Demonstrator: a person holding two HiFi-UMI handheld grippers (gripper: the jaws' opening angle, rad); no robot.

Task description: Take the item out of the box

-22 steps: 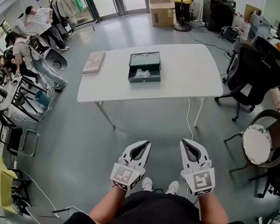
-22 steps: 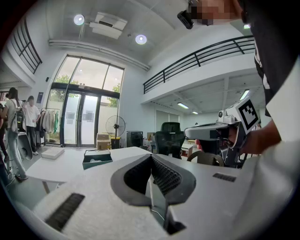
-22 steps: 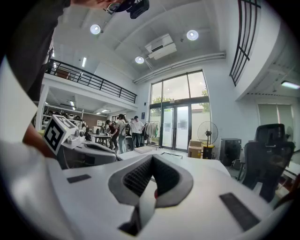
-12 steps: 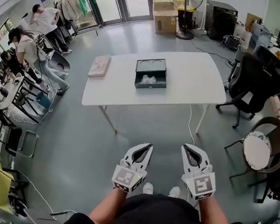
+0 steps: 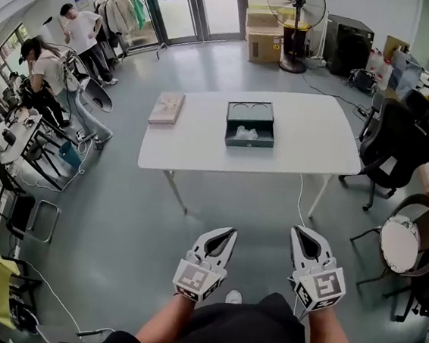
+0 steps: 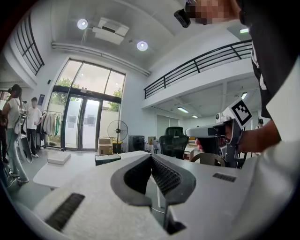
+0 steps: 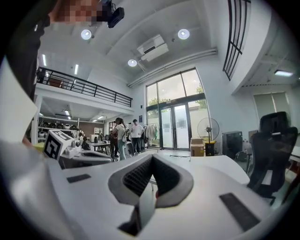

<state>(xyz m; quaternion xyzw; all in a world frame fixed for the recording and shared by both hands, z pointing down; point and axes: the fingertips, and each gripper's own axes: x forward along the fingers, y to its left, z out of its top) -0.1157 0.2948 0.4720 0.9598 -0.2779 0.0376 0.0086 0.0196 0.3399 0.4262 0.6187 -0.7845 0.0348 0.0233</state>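
A dark green box (image 5: 250, 123) lies open on the white table (image 5: 310, 135), far ahead of me. A pale item (image 5: 247, 133) rests in its front half, and the lid half shows two round hollows. My left gripper (image 5: 227, 231) and right gripper (image 5: 300, 231) are held side by side low in the head view, over the grey floor and well short of the table. Both are shut with nothing in them. In the left gripper view the box (image 6: 114, 158) shows small beyond the left gripper (image 6: 151, 157). The right gripper (image 7: 152, 157) points level at the table (image 7: 211, 164).
A flat beige book (image 5: 167, 108) lies at the table's left end. A black office chair (image 5: 393, 140) and a wicker chair (image 5: 405, 240) stand on the right. A fan (image 5: 295, 4) and cardboard boxes (image 5: 264, 27) stand behind the table. People (image 5: 46, 73) are by desks at the left.
In the head view the table and box have slid lower and to the right, and more of the far room shows. Both grippers stay shut and side by side, slightly lower in the frame.
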